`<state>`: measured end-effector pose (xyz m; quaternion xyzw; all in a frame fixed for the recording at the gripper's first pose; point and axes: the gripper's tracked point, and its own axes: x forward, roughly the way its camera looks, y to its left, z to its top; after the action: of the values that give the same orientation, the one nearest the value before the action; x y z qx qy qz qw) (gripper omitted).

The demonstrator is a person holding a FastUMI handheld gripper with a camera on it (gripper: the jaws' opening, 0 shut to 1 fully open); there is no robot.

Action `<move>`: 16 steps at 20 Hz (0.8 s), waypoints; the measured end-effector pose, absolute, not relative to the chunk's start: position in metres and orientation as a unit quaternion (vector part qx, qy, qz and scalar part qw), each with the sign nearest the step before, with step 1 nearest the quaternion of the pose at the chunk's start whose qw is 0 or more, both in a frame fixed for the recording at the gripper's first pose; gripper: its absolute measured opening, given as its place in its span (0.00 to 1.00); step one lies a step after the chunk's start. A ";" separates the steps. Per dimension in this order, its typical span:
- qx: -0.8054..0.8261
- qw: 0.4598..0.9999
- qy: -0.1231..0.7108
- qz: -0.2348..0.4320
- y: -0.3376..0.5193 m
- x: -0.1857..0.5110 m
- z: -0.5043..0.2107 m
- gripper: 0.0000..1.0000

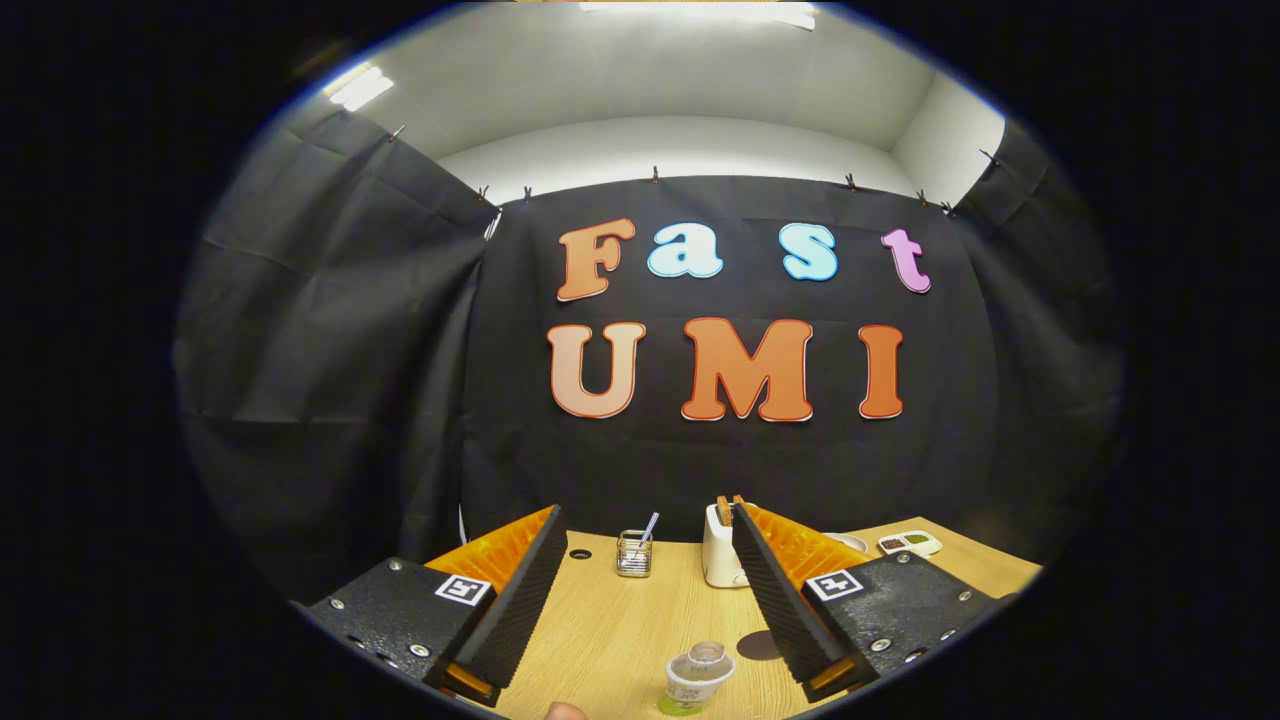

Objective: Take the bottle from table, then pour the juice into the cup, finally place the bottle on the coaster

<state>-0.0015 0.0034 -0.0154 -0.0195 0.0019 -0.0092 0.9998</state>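
- Between the two fingers, low on the bench (620, 630), your bottle (697, 678) stands upright, seen from above: a clear plastic neck with its mouth showing, a pale label band around the shoulder, greenish juice at the base. The print on that label is too small to read.
- Your tool (640, 610) is spread wide; neither finger touches the bottle, and both ribbed inner faces stand well clear of it. Each finger carries a small square black-and-white marker on top.
- Just beside the bottle, partly behind the right finger, lies a dark round flat disc, the coaster (757, 645).
- Beyond the fingers stands a small clear glass cup (633, 553), square-sided, with a thin straw leaning in it.
- Near the cup, a white smooth-bodied toaster (718, 560) sits against the right finger's tip.
- Further right lies a white divided dish (910, 543) with dark and green contents.
- The bench is light wood grain, with a small dark round hole (580, 553) near the left finger.
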 end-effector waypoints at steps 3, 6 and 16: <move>-0.023 1.000 0.014 0.000 0.015 0.005 -0.031 0.99; -0.020 0.999 0.028 -0.010 0.008 0.005 -0.038 0.99; -0.017 0.997 0.058 -0.043 -0.014 -0.005 -0.060 0.99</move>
<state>-0.0046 -0.0144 -0.0603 -0.0166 0.0581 -0.0430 0.9972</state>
